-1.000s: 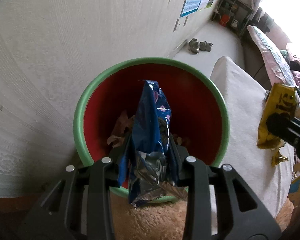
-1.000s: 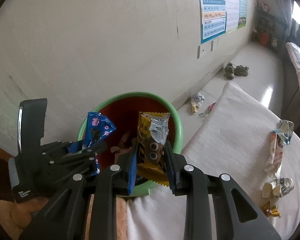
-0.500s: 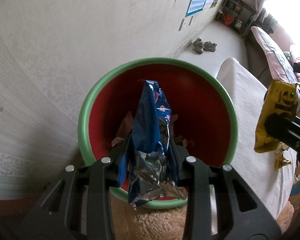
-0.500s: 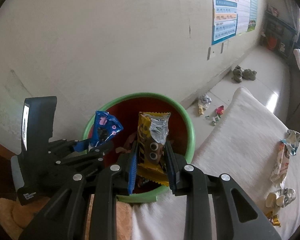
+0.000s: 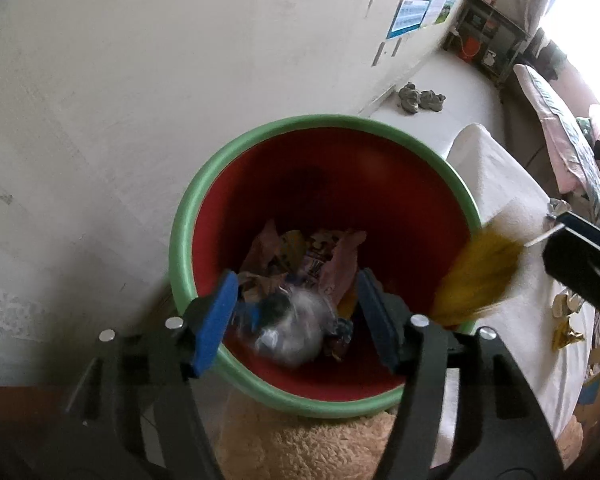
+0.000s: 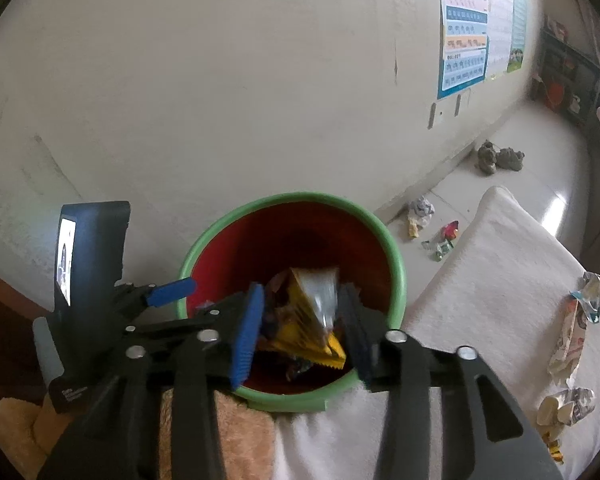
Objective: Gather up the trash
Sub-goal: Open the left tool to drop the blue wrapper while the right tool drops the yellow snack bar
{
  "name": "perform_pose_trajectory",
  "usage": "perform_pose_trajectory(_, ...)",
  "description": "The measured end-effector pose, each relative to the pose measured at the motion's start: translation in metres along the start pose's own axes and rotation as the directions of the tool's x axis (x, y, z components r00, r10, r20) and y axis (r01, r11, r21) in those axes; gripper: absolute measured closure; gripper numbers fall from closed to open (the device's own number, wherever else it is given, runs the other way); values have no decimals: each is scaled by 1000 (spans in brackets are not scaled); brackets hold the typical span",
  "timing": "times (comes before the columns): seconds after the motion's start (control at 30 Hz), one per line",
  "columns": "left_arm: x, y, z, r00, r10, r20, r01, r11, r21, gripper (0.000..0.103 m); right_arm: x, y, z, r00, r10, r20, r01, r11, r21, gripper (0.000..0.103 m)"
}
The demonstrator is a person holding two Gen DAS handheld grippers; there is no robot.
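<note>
Both tools hang over the green-rimmed red bin (image 5: 188, 236), and their jaws have just been opening. The left tool (image 5: 296, 312) stands spread, its blue pads clear of the blue wrapper (image 5: 288, 328), which shows as a blurred blue and silver shape between them, just inside the bin's near rim above the paper scraps on the bottom. Only this view looks down onto those scraps; the yellow wrapper (image 5: 480, 276) appears here as a blur at the bin's right rim, beside the right tool's black body.

The right wrist view shows the right tool (image 6: 300, 328) parted as well, the yellow wrapper (image 6: 308, 320) tilted between its pads and not pinched, over the bin (image 6: 396, 264). It alone shows the left tool (image 6: 172, 292) from the side, loose wrappers (image 6: 420, 216) on the floor by the wall, more litter (image 6: 576, 320) on the white-covered bench (image 6: 480, 280), and a wall chart (image 6: 464, 28) whose writing is too small to read. The wrappers' print is blurred.
</note>
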State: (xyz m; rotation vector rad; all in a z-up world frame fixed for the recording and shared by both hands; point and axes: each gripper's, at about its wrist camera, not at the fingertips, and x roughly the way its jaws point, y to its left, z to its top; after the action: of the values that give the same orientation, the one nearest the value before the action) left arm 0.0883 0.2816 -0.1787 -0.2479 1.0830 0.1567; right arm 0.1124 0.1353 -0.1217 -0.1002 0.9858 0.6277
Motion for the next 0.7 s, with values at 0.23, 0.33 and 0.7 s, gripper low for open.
perform_pose_trajectory(0.23,-5,1,-2,1000,7,13,-7,1000,0,36,-9,-2,-2,1000,0,20,0,1000,17,46)
perform_pose_trajectory(0.33,-8,-1,-4,1000,3,18,-3,1000,3,36,-24,-20,-15,998,-48,35,46,998,53,40)
perform_pose_trajectory(0.7,-26,-25,-13,999,-18,44,16,999,41,36,-84,-183,-128,898,-423,-117,433,811,394,35)
